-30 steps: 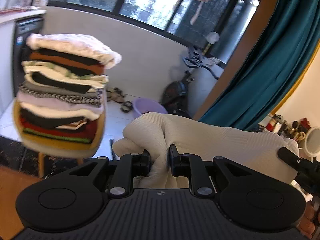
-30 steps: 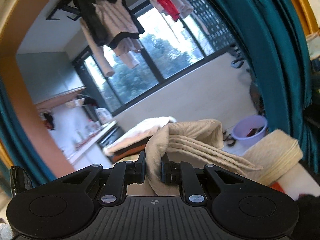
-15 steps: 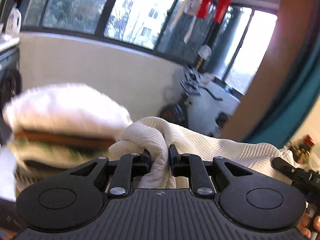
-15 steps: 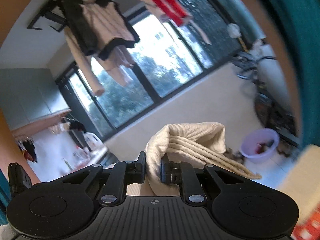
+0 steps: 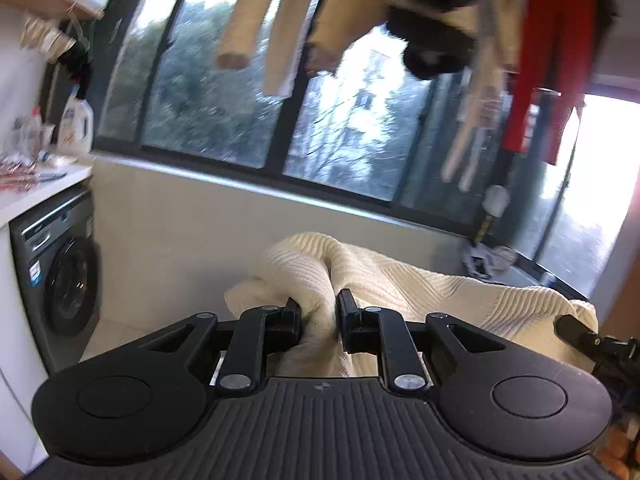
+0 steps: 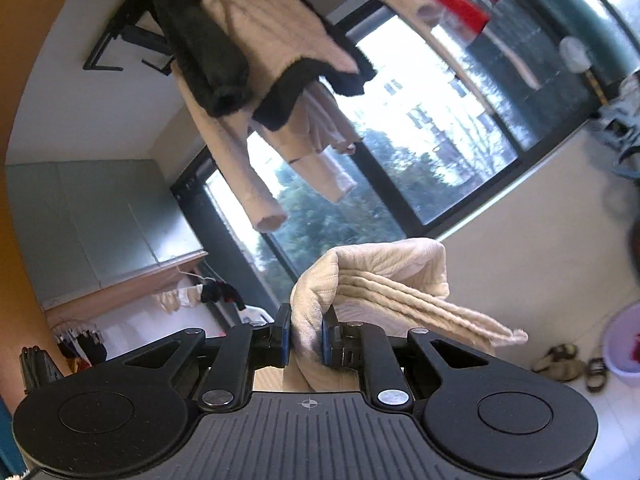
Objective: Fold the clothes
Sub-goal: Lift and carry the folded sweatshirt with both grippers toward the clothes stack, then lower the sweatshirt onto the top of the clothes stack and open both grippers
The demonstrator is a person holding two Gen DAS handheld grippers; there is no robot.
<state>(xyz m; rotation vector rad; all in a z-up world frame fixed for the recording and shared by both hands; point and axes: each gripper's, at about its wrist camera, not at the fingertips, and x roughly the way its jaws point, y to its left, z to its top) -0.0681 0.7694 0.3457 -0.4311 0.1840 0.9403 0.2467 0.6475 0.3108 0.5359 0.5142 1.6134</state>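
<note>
— So how far along is the folding?
— Seemingly late: the cream sweater [image 5: 420, 292] looks bundled, carried aloft, left gripper [image 5: 319, 316] and right gripper [image 6: 306, 334] each with jaws nearly closed on a fold. Setting it down remains.
— Room to move?
— Open ahead; hanging laundry [image 6: 256, 52] overhead, washing machine [image 5: 60, 272] at left.

dark-framed windows [image 5: 256, 120], daylight; washing machine [image 5: 60, 272] left, pale wall [image 5: 180, 232].
</note>
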